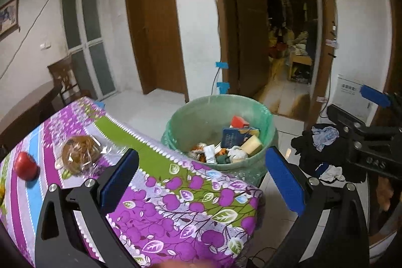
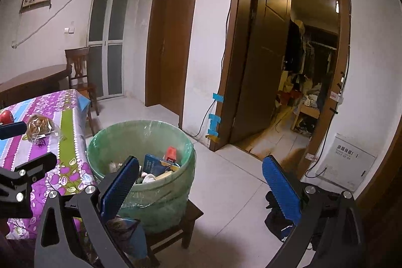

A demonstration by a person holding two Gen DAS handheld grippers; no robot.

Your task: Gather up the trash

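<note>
A green-lined trash bin [image 1: 261, 117] stands just past the table corner and holds several pieces of trash, among them a blue booklet [image 1: 232, 137] and a red box [image 1: 238, 121]. It also shows in the right wrist view [image 2: 120, 140], set on a low wooden stool [image 2: 193, 214]. My left gripper [image 1: 201, 175] is open and empty above the table's corner. My right gripper [image 2: 198, 182] is open and empty, beside the bin; it shows at the right in the left wrist view [image 1: 374, 97]. A bagged bun [image 1: 80, 152] and a red apple [image 1: 25, 165] lie on the floral tablecloth [image 1: 176, 207].
A dark pile of clothes [image 1: 324, 155] lies on the floor right of the bin. A wooden chair [image 2: 80, 74] and a dark table [image 2: 35, 79] stand at the back left. An open doorway [image 2: 289, 67] leads to a cluttered room. A white box [image 2: 351, 162] leans on the right wall.
</note>
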